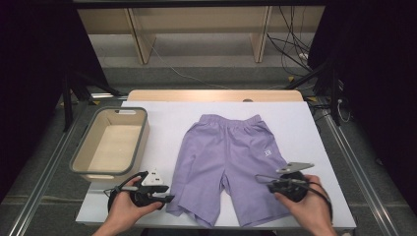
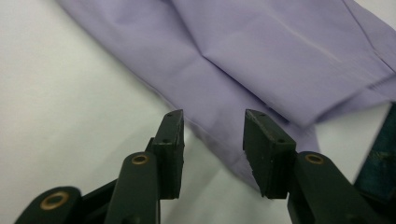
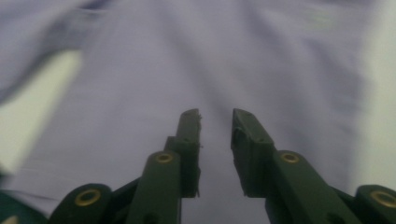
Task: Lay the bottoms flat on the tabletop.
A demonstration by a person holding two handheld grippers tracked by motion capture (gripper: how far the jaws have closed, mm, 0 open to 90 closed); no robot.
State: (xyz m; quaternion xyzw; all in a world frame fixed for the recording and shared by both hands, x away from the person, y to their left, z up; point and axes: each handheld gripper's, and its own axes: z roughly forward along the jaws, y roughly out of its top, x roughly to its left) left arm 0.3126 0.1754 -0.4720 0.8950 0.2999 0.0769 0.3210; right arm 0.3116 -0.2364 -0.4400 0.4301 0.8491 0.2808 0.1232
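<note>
shorts (image 1: 228, 162) laid flat on bench (image 1: 305, 128) for folding | left gripper (image 2: 212, 128) released, hem edge just ahead between jaws | right gripper (image 3: 215, 116) released above other leg, nothing grasped

A white sheet (image 1: 305, 132) covers the table; at its far edge a strip of bare wooden tabletop (image 1: 196, 95) shows, with a small dark mark (image 1: 248, 100) on that edge that is too small to make out; on the left of the sheet stands an open grey bin (image 1: 142, 142) with a pale inside, its long side running near to far; beyond the table are the legs of a light wooden shelf (image 1: 140, 44) on a grey floor; black and white cables (image 1: 290, 44) trail over the floor at far right; dark stand legs (image 1: 74, 88) slant at far left, and metal rails (image 1: 44, 182) run along both sides.
</note>
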